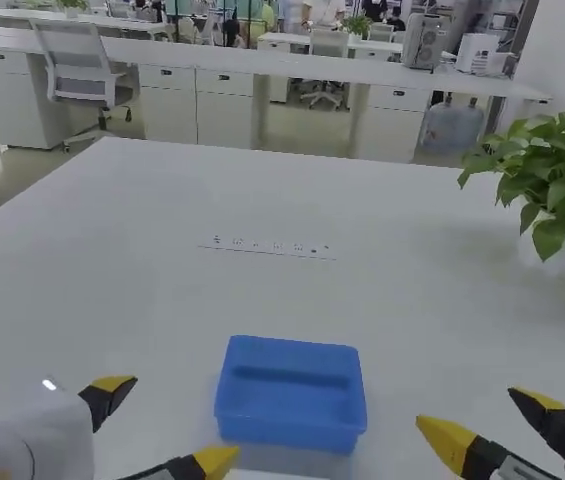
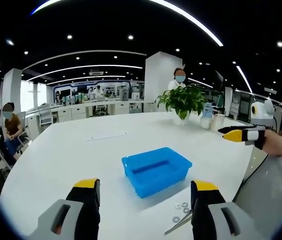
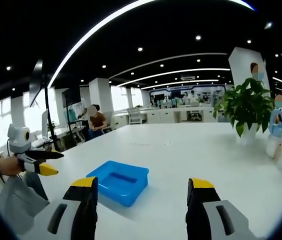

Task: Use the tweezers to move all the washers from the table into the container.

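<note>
A blue rectangular container (image 1: 292, 390) sits on the white table (image 1: 262, 210) near its front edge. In the left gripper view, three small metal washers (image 2: 182, 206) lie on the table just right of the container (image 2: 155, 170), with silver tweezers (image 2: 178, 225) beside them. My left gripper (image 1: 167, 425) is open and holds nothing, low at the container's left. My right gripper (image 1: 477, 412) is open too, off to the container's right. Each gripper view looks over its own spread jaws, left gripper (image 2: 145, 186) and right gripper (image 3: 141, 183), toward the container (image 3: 118, 182).
A potted green plant (image 1: 552, 180) stands at the table's right side. A strip of sockets (image 1: 267, 246) is set into the table's middle. Desks, chairs and people fill the office behind the table's far edge.
</note>
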